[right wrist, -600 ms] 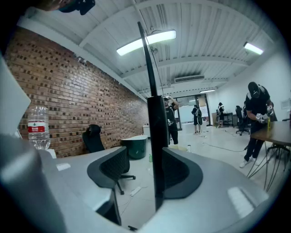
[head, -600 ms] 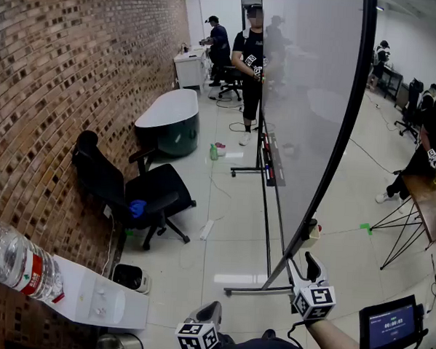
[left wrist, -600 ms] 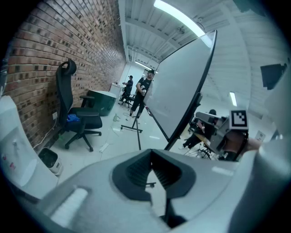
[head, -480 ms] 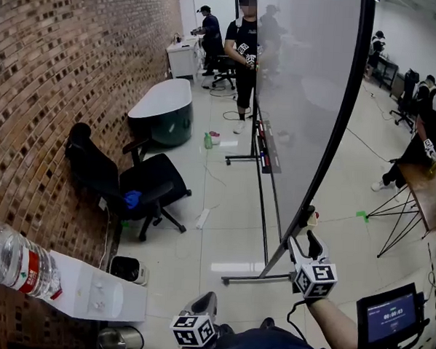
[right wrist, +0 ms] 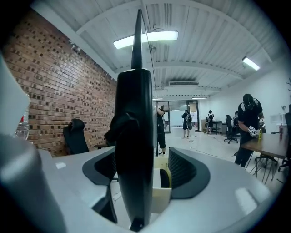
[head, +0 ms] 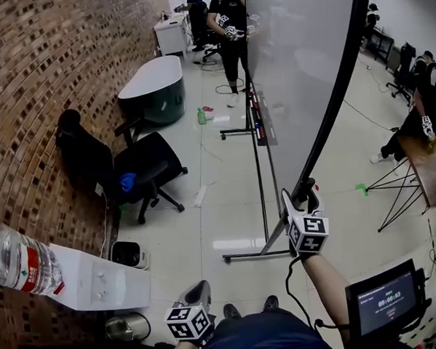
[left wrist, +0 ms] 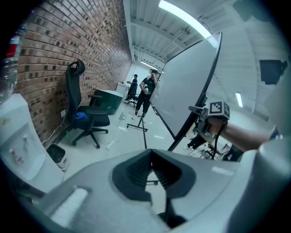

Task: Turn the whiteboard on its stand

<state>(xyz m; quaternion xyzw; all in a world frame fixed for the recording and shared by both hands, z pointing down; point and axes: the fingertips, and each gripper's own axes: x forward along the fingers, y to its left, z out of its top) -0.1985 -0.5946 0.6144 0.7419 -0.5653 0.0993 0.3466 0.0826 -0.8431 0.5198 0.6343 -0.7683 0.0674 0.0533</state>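
Observation:
The large whiteboard [head: 296,79] with a black frame hangs tilted on its rolling stand [head: 263,216]; it also shows in the left gripper view as the whiteboard [left wrist: 182,91]. My right gripper [head: 298,198] is at the board's lower corner. Its jaws stand wide, one on each side of the black frame edge [right wrist: 134,136]. A gap shows between the frame and the right pad [right wrist: 182,170]. My left gripper [head: 200,287] hangs low by my body, shut and empty, well away from the board. The right gripper [left wrist: 204,111] is also in the left gripper view.
A black office chair [head: 130,176] stands by the brick wall [head: 56,67], left of the stand. A water dispenser [head: 88,280] with a bottle [head: 17,258] and a small bin [head: 128,254] are near left. A person [head: 229,25] stands beyond the board. A screen [head: 383,299] sits at my right.
My right gripper has risen from near the stand's leg to the board's lower corner, and the frame now sits between its jaws. The left gripper stays low.

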